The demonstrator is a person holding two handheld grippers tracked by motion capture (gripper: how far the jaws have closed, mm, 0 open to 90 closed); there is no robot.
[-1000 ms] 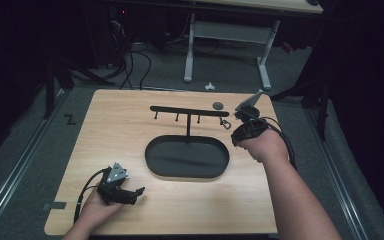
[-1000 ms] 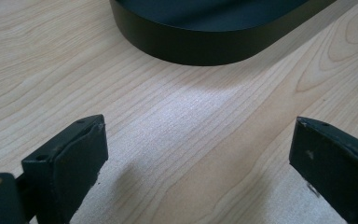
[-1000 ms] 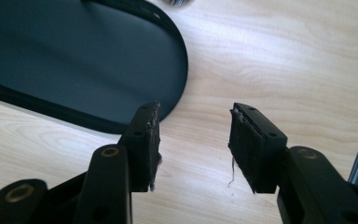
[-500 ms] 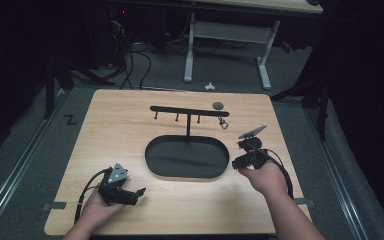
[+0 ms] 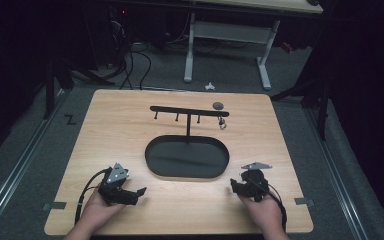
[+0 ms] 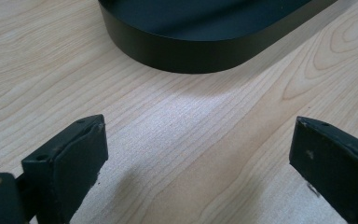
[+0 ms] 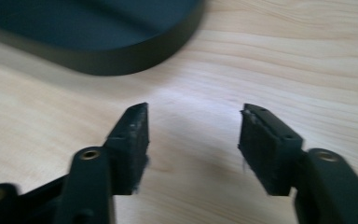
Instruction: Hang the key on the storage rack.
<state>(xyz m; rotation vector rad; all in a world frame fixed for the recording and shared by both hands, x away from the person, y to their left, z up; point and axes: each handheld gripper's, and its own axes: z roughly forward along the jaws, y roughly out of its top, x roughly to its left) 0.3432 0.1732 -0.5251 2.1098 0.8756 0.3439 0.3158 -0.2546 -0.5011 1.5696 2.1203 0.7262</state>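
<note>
Black oval tray base (image 5: 187,159) mid light wooden counter (image 5: 110,130). Left gripper (image 5: 136,194) near its front-left, fingers spread wide, empty. Right gripper (image 5: 234,187) front-right, fingers parted, empty.

In the high view the table (image 5: 130,125) is evenly lit from above while the surrounding floor and room sink into near darkness. The black tray (image 5: 187,159) shows a faint sheen. In the right tool view everything is softly blurred; the left tool view is sharper, with soft shadows beneath the jaws.
</note>
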